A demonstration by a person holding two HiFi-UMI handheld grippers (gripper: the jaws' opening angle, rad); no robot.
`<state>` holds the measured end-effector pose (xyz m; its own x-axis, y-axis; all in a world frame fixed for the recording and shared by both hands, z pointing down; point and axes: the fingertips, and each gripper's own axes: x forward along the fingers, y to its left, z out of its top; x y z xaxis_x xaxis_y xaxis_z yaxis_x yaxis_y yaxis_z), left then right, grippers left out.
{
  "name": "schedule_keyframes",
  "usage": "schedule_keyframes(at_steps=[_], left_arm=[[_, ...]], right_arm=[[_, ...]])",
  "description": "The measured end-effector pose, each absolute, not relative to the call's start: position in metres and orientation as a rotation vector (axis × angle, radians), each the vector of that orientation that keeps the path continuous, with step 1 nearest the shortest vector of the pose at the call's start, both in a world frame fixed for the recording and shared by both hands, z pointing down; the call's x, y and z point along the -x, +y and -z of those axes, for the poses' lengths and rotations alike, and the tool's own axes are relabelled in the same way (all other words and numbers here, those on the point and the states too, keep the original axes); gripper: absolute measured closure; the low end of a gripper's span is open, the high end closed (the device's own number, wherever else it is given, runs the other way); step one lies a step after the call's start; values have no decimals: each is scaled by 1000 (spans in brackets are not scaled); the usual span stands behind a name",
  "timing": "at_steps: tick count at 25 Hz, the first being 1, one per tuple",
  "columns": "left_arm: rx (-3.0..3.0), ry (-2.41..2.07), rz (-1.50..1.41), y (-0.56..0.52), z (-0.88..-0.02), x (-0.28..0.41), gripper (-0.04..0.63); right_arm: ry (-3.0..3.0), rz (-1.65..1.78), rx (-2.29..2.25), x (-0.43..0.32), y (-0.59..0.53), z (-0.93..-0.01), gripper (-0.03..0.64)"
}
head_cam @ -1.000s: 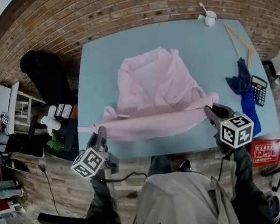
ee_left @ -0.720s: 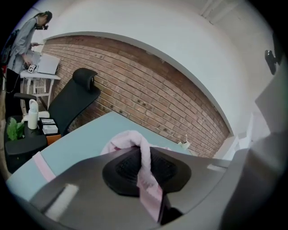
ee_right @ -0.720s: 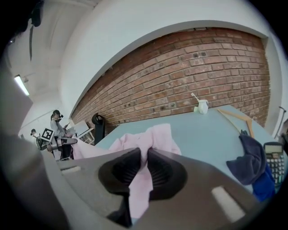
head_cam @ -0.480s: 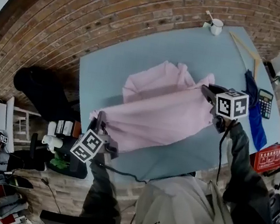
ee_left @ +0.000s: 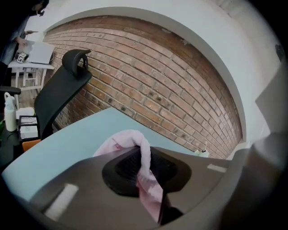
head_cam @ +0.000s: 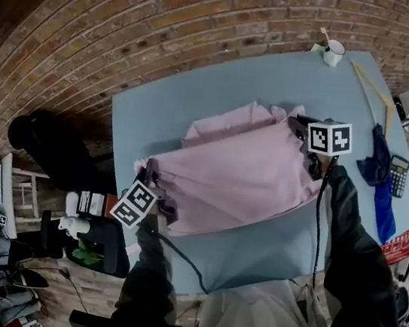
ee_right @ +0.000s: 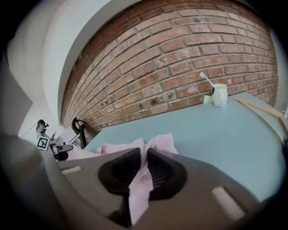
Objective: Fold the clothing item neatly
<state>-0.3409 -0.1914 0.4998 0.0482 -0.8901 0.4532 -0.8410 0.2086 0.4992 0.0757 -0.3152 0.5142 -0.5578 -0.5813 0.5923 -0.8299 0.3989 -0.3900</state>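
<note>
The left claw [head_cam: 148, 172] and right claw [head_cam: 302, 129] each clamp an edge of the pink fabric garment [head_cam: 233, 172], which spreads between them over the pale blue counter [head_cam: 278, 78]. It looks light and floppy and will likely sag, so hem corners probably give the best hold.

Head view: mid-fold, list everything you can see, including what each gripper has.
table: one, light blue, against the brick wall
clothing item: one, pink, mid-table, partly doubled over
mug: one, white, far right corner, stick standing in it
wooden frame: one, pale, perhaps a hanger, right of the mug
cloth: one, dark blue, table's right edge
calculator: one, black, beside that cloth
red sign: one, beyond the near right corner
office chair: one, black, left of the table
left gripper: shut on the clothing item's left end
right gripper: shut on its right end
</note>
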Motion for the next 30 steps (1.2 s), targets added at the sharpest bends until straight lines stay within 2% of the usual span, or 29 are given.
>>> schedule_keyframes(at_steps=[2, 4, 5, 8, 9, 10, 11, 14, 19, 23, 25, 30], left_arm=[[-1617, -1826, 34, -208, -510, 351, 500], [-1634, -1872, -63, -222, -516, 358, 307], [-1653, -1886, -100, -226, -515, 359, 279], [-1722, -1868, -119, -224, -508, 354, 265], [-1738, -1853, -103, -219, -505, 352, 267], [-1751, -1840, -85, -213, -503, 349, 301], [-1763, -1828, -68, -204, -500, 345, 363], [-1815, -1795, -60, -172, -491, 321, 462], [-1894, -1695, -128, -106, -494, 254, 473], [-1869, -1678, -107, -52, -504, 214, 525], [-1846, -1691, -81, -22, -505, 198, 560], [-1844, -1690, -23, 49, -500, 144, 563]], right_arm=[[-2268, -956, -1266, -73, -333, -530, 552], [-2235, -945, -1318, -72, -347, -545, 464], [-2229, -933, -1324, -71, -349, -551, 426], [-2260, -916, -1306, -71, -338, -547, 414], [-2275, -916, -1303, -74, -332, -542, 414], [-2287, -918, -1295, -77, -323, -538, 414], [-2294, -919, -1279, -81, -313, -534, 414], [-2276, -922, -1177, -96, -267, -529, 414], [-2226, -1021, -1079, -122, -178, -545, 414], [-2310, -1068, -1071, -118, -108, -541, 414], [-2354, -1004, -1065, -113, -75, -533, 414], [-2427, -792, -1043, -123, 3, -507, 440]])
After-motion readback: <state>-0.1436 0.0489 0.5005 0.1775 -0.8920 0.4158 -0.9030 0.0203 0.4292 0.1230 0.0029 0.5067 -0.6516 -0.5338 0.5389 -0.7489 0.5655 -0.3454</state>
